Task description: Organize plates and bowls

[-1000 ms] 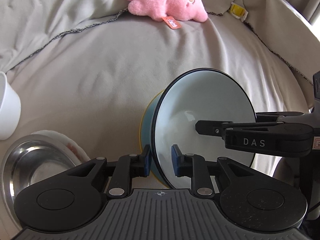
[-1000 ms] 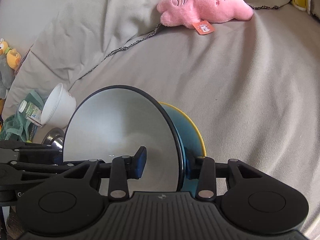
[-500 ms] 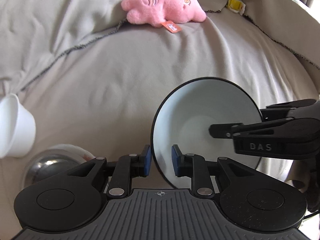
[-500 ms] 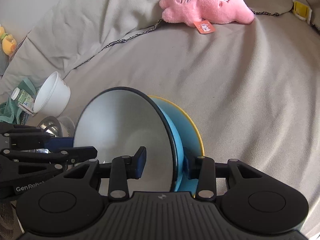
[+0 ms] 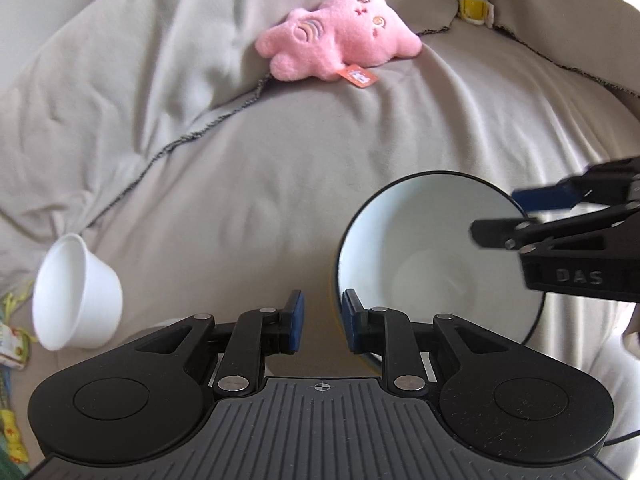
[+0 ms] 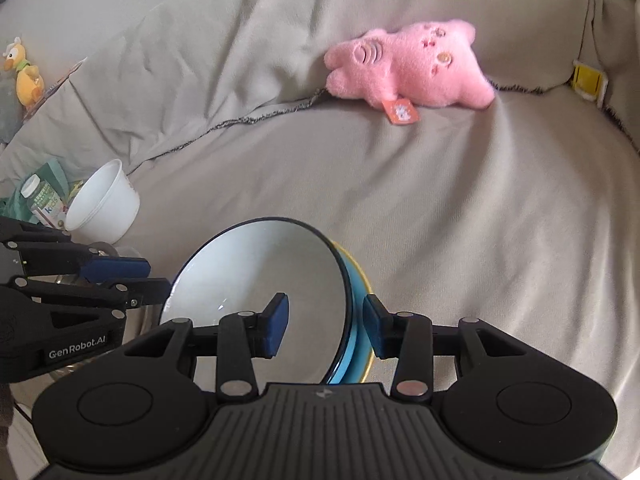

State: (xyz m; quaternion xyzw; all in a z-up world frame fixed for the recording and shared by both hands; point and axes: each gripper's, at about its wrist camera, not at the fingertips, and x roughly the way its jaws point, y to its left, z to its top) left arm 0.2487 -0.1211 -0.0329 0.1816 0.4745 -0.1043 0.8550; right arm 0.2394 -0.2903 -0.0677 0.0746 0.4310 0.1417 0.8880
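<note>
Grey sofa cover [image 6: 460,208] carries the stack: white bowl [image 6: 260,276] nested in the blue bowl [image 6: 354,304], now lying almost flat instead of tipped on edge. Right tool [image 6: 326,326] has just been opening; its pads straddle the rims with visible gaps, no pinch. Left tool [image 5: 322,322] is narrowly spread, with the rim it held a second ago off beside its right pad. Stack looks released; plastic bowl [image 5: 76,300] likely next.

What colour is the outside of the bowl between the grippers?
The bowl is blue outside with a yellow edge, white inside; the right wrist view shows it best.
</note>
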